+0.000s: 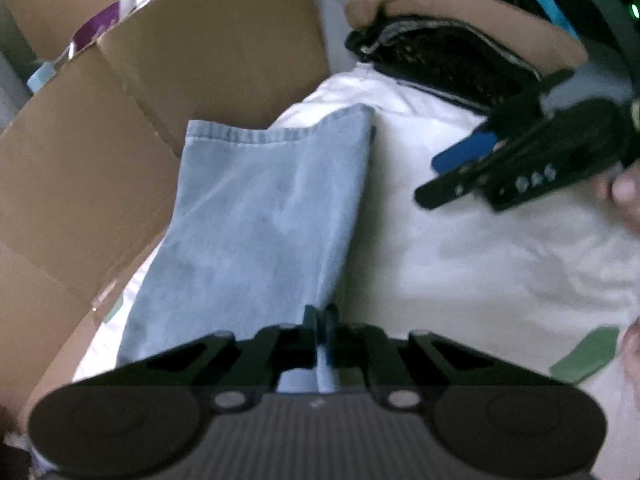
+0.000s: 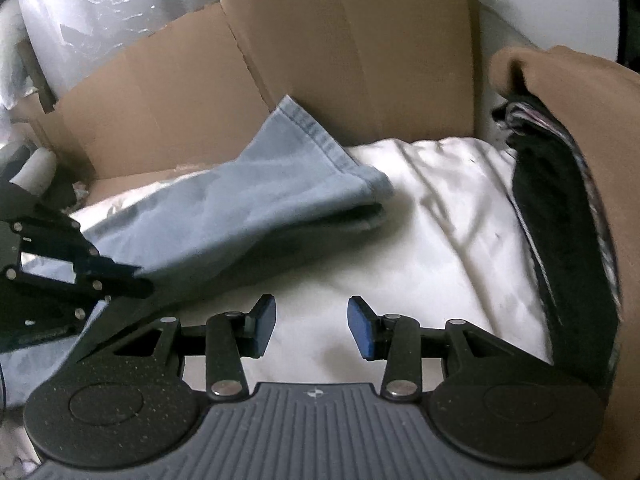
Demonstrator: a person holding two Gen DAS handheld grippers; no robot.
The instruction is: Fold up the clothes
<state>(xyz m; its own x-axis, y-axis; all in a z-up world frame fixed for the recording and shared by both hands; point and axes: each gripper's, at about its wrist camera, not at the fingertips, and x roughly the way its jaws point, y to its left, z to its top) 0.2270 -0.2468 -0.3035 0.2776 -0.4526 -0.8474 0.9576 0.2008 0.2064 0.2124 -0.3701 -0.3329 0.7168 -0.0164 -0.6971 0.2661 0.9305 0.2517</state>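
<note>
The left gripper [image 1: 320, 322] is clenched on the near edge of the jeans [image 1: 256, 232], pale blue denim with a stitched hem at the far end. In the left wrist view the leg runs from 6 o'clock up toward 11, lying soft and creased on a white sheet [image 1: 480, 264]. Brown corrugated cardboard [image 1: 100, 152], flat with fold lines, stands from 9 to 12 o'clock. At 1 o'clock sits a pile [image 1: 440, 56] of tan and black fabric, the black part speckled.

The right gripper [image 2: 312, 326] is released, its blue pads [image 2: 362, 330] apart above bare sheet; in the left view it sits at 3 o'clock, bearing small pale characters too blurred to read. A green tape strip [image 1: 586, 354] lies at 4 o'clock.
</note>
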